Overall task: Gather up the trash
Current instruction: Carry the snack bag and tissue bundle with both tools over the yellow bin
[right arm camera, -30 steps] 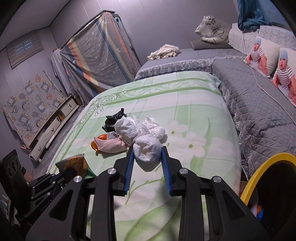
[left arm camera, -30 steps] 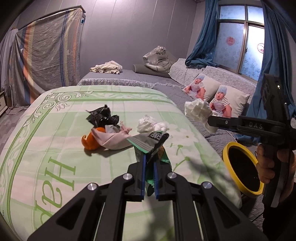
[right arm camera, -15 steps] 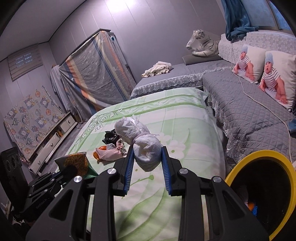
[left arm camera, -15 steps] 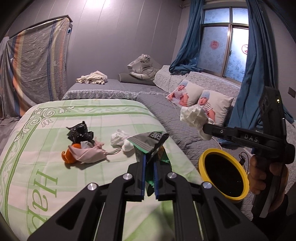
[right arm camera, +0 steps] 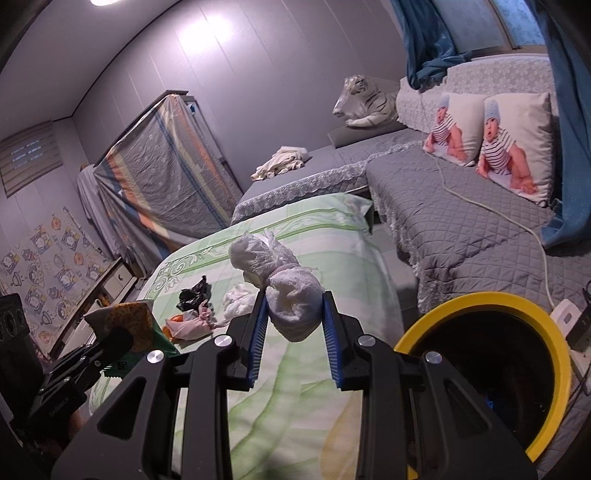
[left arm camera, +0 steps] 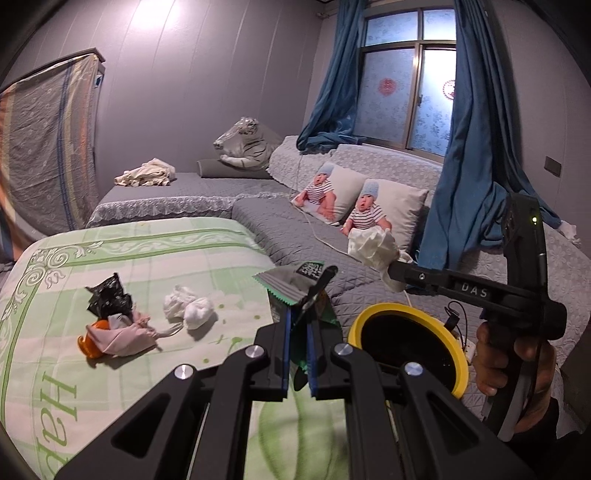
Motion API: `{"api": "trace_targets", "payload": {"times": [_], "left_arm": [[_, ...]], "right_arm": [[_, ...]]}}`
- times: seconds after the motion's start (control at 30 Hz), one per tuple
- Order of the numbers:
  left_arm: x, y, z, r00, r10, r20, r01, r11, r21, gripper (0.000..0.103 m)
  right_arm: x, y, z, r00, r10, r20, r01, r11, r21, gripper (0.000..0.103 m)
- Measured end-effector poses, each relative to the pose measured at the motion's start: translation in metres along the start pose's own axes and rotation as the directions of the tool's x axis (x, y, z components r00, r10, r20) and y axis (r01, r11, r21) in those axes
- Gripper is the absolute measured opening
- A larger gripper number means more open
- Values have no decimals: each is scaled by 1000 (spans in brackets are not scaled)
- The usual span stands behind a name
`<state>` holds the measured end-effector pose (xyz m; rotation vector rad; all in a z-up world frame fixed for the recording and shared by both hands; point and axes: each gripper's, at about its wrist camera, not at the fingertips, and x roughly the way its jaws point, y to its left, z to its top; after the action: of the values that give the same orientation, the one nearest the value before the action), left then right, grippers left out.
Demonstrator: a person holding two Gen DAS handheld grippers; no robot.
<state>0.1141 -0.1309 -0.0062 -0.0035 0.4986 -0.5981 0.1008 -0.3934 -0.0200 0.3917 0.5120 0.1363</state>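
Grey panelled walls [left arm camera: 207, 81] are lit from a ceiling lamp [right arm camera: 107, 2], with a blue-curtained window [left arm camera: 402, 92] at one o'clock and grey quilted sofas [right arm camera: 454, 218] beneath it.

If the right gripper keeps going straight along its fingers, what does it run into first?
Probably the green bedspread. The right gripper, shut on the white tissue wad, points slightly downward over the bed, left of the yellow-rimmed bin. Nothing stands nearer in that line, though fisheye depth is uncertain.
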Motion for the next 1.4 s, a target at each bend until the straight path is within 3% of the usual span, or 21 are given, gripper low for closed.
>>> {"api": "trace_targets", "payload": {"times": [0.67, 0.93, 1.4], "left_arm": [[45, -83, 18, 989, -144, -38, 148, 981, 125, 7], [60, -105, 14, 984, -167, -62, 175, 973, 150, 7], [97, -131, 4, 972, -194, -136, 215, 962, 167, 7]], "right_arm": [[-46, -88, -10, 981, -180, 78, 171, 979, 109, 28], [-54, -111, -18, 965, -251, 81, 239, 961, 136, 28], [-52, -149, -35, 953, -300, 45, 287, 939, 190, 28]]}}
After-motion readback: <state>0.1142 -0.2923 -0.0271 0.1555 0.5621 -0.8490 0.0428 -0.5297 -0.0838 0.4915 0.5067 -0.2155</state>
